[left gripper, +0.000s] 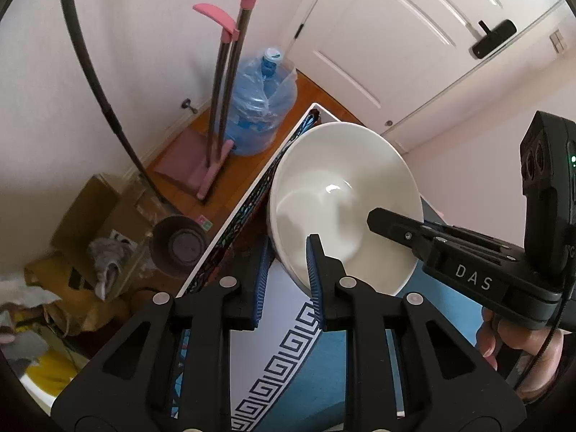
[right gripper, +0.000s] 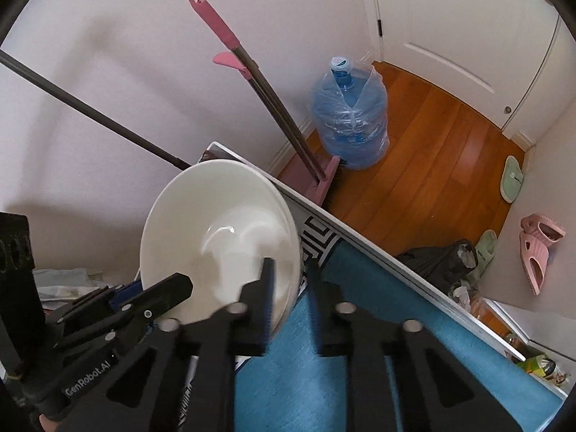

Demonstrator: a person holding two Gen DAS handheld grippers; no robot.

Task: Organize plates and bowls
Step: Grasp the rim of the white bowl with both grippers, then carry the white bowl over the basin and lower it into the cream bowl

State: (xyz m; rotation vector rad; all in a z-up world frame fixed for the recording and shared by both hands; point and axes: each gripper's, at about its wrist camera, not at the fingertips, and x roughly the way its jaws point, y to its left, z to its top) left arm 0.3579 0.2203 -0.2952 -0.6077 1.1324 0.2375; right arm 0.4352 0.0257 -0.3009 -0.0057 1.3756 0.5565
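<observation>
We hold one white bowl [left gripper: 343, 205] between both grippers, tilted with its hollow facing us, raised above the blue patterned tabletop [right gripper: 345, 370]. Our left gripper [left gripper: 286, 277] has the rim on its side between its blue pads, one finger inside the bowl and one outside; the jaws look clamped on it. Our right gripper [right gripper: 289, 298] straddles the opposite rim the same way, though its fingers are blurred, so we judge rather than see that it grips. In the right view the rim seems doubled, perhaps two nested bowls; we cannot tell. Gripping both edges likely keeps the smooth ceramic from swinging or slipping while we carry it toward wherever it belongs.
</observation>
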